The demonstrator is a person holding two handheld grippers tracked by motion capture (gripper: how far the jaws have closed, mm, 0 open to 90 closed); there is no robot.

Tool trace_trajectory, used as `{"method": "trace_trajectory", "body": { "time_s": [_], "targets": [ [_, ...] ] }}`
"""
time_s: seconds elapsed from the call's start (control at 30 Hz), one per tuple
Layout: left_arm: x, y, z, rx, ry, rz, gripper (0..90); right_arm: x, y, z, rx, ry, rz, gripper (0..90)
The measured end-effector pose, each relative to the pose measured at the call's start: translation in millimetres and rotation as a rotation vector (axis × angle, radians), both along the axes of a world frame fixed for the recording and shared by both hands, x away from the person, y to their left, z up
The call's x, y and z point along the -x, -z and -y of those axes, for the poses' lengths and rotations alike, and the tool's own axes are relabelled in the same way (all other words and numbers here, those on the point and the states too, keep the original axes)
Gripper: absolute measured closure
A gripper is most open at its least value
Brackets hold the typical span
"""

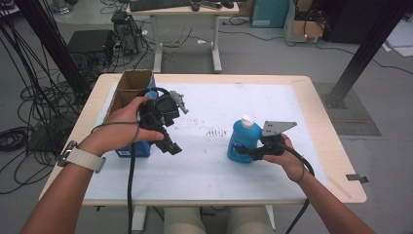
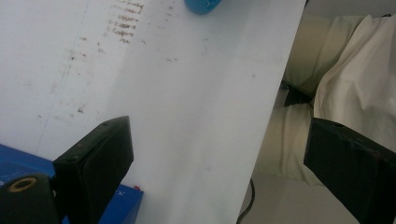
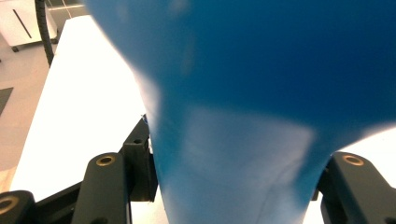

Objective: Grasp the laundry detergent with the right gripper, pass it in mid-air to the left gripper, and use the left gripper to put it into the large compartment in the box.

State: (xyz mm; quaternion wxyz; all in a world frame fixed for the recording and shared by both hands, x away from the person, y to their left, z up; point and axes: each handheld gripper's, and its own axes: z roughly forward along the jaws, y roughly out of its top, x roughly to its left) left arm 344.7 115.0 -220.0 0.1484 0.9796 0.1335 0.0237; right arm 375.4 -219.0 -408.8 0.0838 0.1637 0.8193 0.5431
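Note:
A blue bottle (image 1: 242,137) with a white cap stands upright on the white mat, right of centre. My right gripper (image 1: 242,150) is shut on the bottle's lower body from the near-right side. In the right gripper view the bottle (image 3: 243,102) sits between both black jaws of the right gripper (image 3: 233,186). My left gripper (image 1: 170,147) hovers over the mat's left part, open with nothing between its jaws. The left gripper view has the left gripper (image 2: 219,135) spread wide over bare mat, with the bottle (image 2: 201,4) far off at the top edge.
A blue box (image 1: 140,148) lies under my left hand at the mat's left edge, and its corner (image 2: 122,205) shows beside my left jaw. An open cardboard box (image 1: 130,87) stands at the table's far left. A desk and cables fill the floor beyond the table.

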Motion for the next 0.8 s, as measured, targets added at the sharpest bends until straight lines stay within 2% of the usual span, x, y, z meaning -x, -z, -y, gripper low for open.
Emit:
{"method": "trace_trajectory", "body": {
  "time_s": [0.8],
  "targets": [
    [0.5, -0.9, 2.1, -0.003, 0.000, -0.002, 8.7, 0.1, -1.5, -0.6, 0.021, -0.004, 0.004, 41.0]
  ]
}}
